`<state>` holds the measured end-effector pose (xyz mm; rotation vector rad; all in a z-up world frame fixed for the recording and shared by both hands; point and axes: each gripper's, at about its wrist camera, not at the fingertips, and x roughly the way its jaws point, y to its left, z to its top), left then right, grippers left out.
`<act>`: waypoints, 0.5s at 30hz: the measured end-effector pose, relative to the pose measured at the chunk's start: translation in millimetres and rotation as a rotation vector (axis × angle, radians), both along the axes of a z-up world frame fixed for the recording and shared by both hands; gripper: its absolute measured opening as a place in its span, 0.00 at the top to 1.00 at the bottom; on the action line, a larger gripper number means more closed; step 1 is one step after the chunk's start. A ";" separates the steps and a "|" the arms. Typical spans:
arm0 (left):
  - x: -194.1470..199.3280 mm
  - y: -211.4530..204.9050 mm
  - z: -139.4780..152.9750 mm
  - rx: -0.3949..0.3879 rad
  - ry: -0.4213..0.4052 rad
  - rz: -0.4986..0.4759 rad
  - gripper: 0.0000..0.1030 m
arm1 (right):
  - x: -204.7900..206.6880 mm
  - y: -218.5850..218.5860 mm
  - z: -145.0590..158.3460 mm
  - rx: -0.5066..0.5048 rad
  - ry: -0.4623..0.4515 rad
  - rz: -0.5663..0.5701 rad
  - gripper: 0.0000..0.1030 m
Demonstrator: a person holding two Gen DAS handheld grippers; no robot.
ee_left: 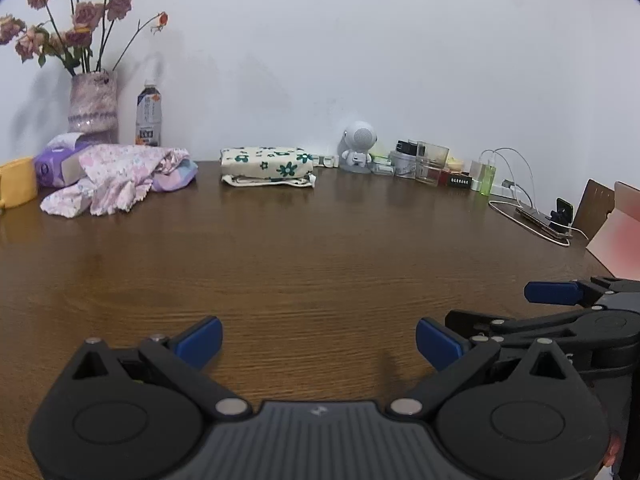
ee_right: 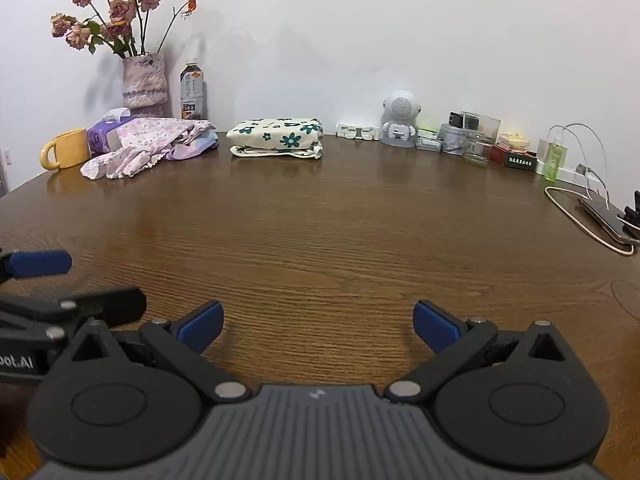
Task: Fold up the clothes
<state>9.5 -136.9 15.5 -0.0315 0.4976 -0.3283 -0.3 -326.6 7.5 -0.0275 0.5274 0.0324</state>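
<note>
Crowding table's (ee_right: 320,240) far edge: clutter

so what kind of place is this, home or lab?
Most likely a home: a wooden table against a plain wall, holding a vase of dried roses, a yellow mug, a charging phone and a folded floral garment.

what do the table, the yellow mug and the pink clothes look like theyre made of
Table: wood or wood veneer, with visible grain and a soft sheen.
Yellow mug: likely glazed ceramic, smooth and opaque.
Pink clothes: thin floral-print fabric, probably cotton, rumpled in soft folds.
</note>
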 end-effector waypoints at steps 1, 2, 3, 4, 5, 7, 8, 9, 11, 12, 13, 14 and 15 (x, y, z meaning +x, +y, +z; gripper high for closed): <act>0.1 0.8 -0.6 -0.003 0.001 0.002 0.00 | -0.7 -0.7 -0.2 0.006 -0.002 0.003 0.00; 1.0 1.3 -1.1 -0.006 0.008 0.002 0.00 | -1.3 -1.5 -0.4 0.013 -0.003 0.007 0.00; 2.3 1.6 -1.6 -0.009 0.016 0.001 0.00 | -1.4 -2.4 -0.6 0.020 -0.003 0.011 0.00; 3.5 2.0 -2.1 -0.012 0.025 0.000 0.00 | -1.1 -3.4 -0.7 0.028 -0.001 0.015 0.00; 4.6 2.4 -2.5 -0.015 0.032 0.002 0.00 | 0.3 -4.9 -0.9 0.040 0.007 0.018 0.00; 6.2 3.0 -3.4 -0.019 0.044 0.009 0.00 | 3.3 -8.1 -1.8 0.066 0.027 0.028 0.00; 6.1 2.8 -3.7 -0.017 0.044 0.016 0.00 | 4.5 -9.5 -2.3 0.078 0.036 0.031 0.00; 5.8 2.6 -3.8 -0.015 0.042 0.023 0.00 | 5.3 -10.4 -2.8 0.087 0.041 0.033 0.00; 4.4 1.5 -3.9 -0.010 0.031 0.031 0.00 | 6.4 -12.1 -3.5 0.103 0.049 0.034 0.00; 3.9 0.8 -3.8 -0.007 0.027 0.032 0.00 | 6.0 -12.4 -3.7 0.104 0.047 0.031 0.00; 3.6 0.1 -3.8 -0.004 0.024 0.032 0.00 | 5.5 -12.6 -4.0 0.103 0.045 0.027 0.00; 3.3 -0.5 -3.7 -0.001 0.021 0.032 0.00 | 4.5 -12.4 -4.3 0.100 0.040 0.022 0.00; 3.3 -0.5 -3.7 -0.002 0.021 0.034 0.00 | 4.0 -12.0 -4.3 0.098 0.037 0.018 0.00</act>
